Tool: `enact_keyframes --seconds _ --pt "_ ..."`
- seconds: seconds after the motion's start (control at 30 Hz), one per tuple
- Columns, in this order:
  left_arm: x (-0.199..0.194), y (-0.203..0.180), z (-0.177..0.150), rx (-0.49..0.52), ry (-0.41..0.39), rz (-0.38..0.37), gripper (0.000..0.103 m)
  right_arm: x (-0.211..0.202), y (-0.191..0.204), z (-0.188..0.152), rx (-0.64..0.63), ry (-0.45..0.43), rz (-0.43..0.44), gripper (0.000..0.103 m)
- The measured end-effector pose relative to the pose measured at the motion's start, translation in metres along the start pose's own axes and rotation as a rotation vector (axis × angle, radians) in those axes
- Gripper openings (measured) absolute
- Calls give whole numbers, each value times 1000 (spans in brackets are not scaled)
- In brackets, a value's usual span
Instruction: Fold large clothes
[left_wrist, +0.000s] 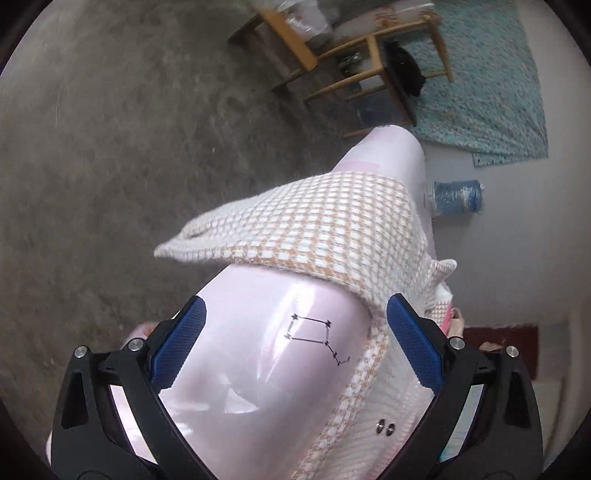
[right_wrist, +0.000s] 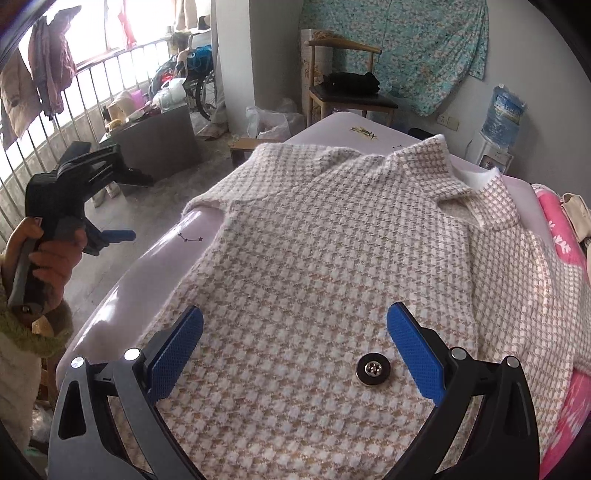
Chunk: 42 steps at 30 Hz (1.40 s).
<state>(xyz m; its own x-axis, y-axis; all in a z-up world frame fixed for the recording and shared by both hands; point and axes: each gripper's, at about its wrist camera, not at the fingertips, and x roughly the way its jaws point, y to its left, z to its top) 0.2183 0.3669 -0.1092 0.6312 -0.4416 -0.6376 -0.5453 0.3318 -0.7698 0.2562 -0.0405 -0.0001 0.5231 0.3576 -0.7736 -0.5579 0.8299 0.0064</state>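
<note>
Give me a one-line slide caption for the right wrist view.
Open right tongs hover over the houndstooth coat spread on the lilac table.

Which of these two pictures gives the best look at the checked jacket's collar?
The right wrist view: the jacket lies spread on the pale table, its collar clear at the far end. The left wrist view shows only a folded corner and the snapped edge; no collar.

Both the left gripper (left_wrist: 295, 343) and right gripper (right_wrist: 295, 347) have fingers spread wide, gripping nothing.
</note>
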Motion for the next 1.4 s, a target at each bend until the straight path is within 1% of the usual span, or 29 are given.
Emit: enact_keyframes --seconds 0.13,0.17,0.27,0.3,0.33,0.47,0.53,0.57,0.6,0.67,0.7,0.73,0.77,0.8,0.83,0.87,0.9,0.93,0.97,1.03,1.07,1.1,1.13,1.2,1.23,1.27,1.33,1.4 --pt "48 48 14 -223 150 -89 95 18 6 1 -13 39 -22 97" --pt "61 56 14 -258 178 -103 95 22 7 1 -14 46 -29 97" --pt "88 78 19 -333 241 -146 95 32 6 2 -9 69 -45 97" --pt "98 82 23 -360 258 -173 95 34 6 2 -8 74 -50 97" --pt "105 87 24 -383 268 -194 95 37 4 3 -5 79 -61 97" --pt "130 101 32 -446 292 -236 95 45 -3 7 12 86 -94 97" --pt "137 104 35 -473 298 -236 85 48 -7 9 22 82 -111 97" --pt "140 106 36 -484 298 -228 75 50 -9 9 26 81 -118 97" --pt "141 108 37 -490 297 -218 72 53 -12 10 29 82 -123 97" --pt "142 109 45 -488 289 -195 53 59 -17 11 42 89 -132 97" --pt "142 108 47 -483 281 -179 47 63 -19 11 49 92 -135 96" --pt "141 109 52 -478 276 -166 37 66 -21 11 54 92 -132 91" --pt "140 108 54 -468 268 -145 28 69 -22 11 54 95 -136 89" --pt "137 106 57 -452 256 -124 23 72 -23 11 51 99 -141 85" --pt "132 102 61 -427 236 -104 21 77 -24 10 45 108 -143 79" --pt "126 99 64 -399 213 -82 16 81 -25 10 45 113 -135 76" --pt "119 93 67 -362 182 -52 14 81 -27 9 55 102 -123 76" --pt "111 88 69 -331 156 -27 12 81 -28 10 58 106 -108 72" --pt "102 80 71 -285 119 9 10 81 -27 11 55 107 -93 69" --pt "81 58 74 -191 33 81 8 81 -26 13 58 110 -64 54" --pt "68 45 75 -135 -17 117 8 81 -27 14 66 114 -49 51" --pt "56 31 75 -86 -67 143 7 80 -27 14 74 117 -41 44" --pt "40 12 73 -22 -127 172 7 78 -29 15 84 119 -37 37" --pt "15 -25 65 98 -222 227 7 69 -33 17 113 104 -13 35" --pt "1 -53 55 193 -287 259 7 60 -36 17 133 86 -1 35" --pt "-9 -75 47 269 -334 283 7 51 -40 17 145 68 2 35" --pt "-28 -134 13 479 -442 326 7 29 -46 14 160 25 -3 35" --pt "-37 -185 -30 682 -521 346 7 8 -56 10 180 -11 -14 35"
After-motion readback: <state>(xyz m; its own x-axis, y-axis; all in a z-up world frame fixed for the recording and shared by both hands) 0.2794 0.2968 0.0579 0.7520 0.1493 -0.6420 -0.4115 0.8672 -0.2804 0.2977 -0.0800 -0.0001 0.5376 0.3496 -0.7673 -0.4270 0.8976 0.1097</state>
